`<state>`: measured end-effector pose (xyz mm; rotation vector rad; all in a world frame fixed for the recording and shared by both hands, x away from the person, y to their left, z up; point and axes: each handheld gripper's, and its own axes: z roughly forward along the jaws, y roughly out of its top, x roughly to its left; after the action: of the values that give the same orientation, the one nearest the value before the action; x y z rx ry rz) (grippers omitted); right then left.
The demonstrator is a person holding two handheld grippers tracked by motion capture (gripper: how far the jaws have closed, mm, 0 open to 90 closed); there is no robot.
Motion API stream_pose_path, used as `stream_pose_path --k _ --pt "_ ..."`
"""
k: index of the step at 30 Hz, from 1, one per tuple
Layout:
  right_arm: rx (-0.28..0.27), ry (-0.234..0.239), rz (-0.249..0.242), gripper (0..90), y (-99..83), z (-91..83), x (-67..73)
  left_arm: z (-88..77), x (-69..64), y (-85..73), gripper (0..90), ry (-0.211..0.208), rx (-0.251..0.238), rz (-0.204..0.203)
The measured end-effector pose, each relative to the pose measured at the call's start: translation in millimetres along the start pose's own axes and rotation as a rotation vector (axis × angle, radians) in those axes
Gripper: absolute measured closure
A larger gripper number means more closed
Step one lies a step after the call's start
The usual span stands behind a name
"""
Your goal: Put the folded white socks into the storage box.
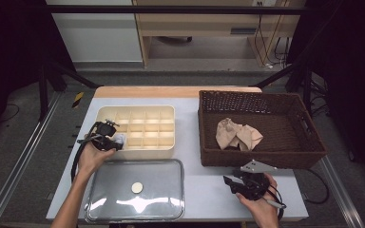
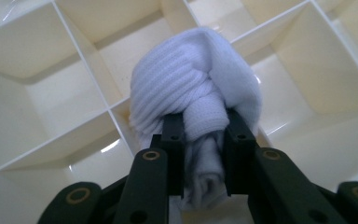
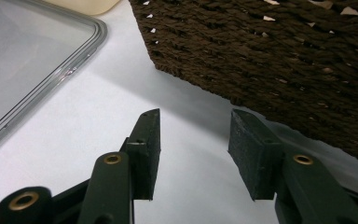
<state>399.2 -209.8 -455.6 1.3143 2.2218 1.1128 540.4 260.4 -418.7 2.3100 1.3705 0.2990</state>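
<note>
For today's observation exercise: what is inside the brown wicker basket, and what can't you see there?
Inside the brown wicker basket lies one crumpled beige cloth on the woven bottom. Whatever might sit beneath that cloth is covered, and the near wall hides the strip of bottom just behind it.

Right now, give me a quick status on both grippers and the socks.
Left hand-held gripper shut on white sock bundle, over divided box. Right hand-held gripper open, idle beside basket. Nothing in the way.

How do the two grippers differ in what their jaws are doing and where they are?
The left gripper is clamped on a rolled white sock; the right gripper stands open and empty. The left is over the cream divided box; the right is over bare table beside the wicker basket. Both have black jaws.
</note>
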Motion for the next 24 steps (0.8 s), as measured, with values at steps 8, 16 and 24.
stream_pose_path --k 8,16,24 --pt "0.001 -0.002 -0.002 54.1 0.3 0.7 1.0 -27.6 -9.4 -4.9 64.6 0.042 -0.135 0.023" --pt "-0.001 -0.005 -0.002 55.3 -0.4 -0.8 0.0 -15.8 -7.2 -6.8 81.9 0.059 -0.059 0.042" --pt "-0.002 -0.007 -0.007 56.0 -0.5 -1.5 -0.3 -9.3 -5.4 -4.8 83.0 0.043 -0.020 0.045"
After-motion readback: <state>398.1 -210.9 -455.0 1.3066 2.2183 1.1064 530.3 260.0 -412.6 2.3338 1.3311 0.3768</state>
